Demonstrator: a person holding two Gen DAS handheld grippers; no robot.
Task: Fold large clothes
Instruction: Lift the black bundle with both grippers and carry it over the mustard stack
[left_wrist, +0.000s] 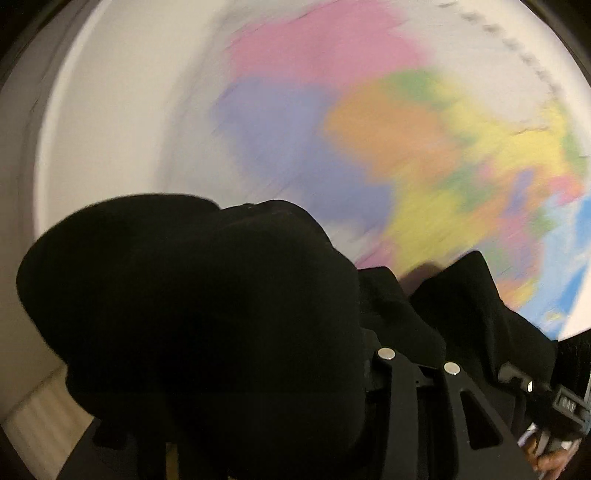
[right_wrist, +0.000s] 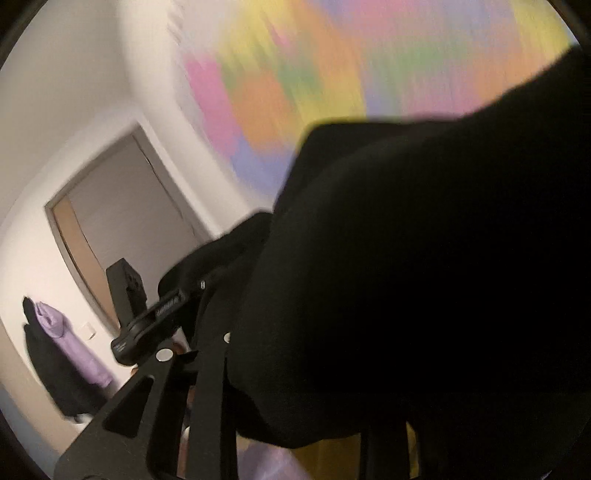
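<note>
A large black garment (left_wrist: 192, 314) is bunched up in the air and drapes over my left gripper (left_wrist: 417, 332), hiding its fingertips. A fold of the cloth runs down between the two fingers, which look shut on it. In the right wrist view the same black garment (right_wrist: 424, 277) fills the right half and covers my right gripper (right_wrist: 218, 306), whose narrow jaws also look closed on the cloth. Each view shows the other tool close beside it: the right gripper's body (left_wrist: 532, 387) and the left gripper's body (right_wrist: 144, 317).
A colourful wall map (left_wrist: 388, 129), blurred by motion, hangs on the white wall just ahead. A doorway (right_wrist: 122, 221) is at the left, with purple and black clothes (right_wrist: 70, 343) hanging beside it. A hand (left_wrist: 546, 458) holds the right tool.
</note>
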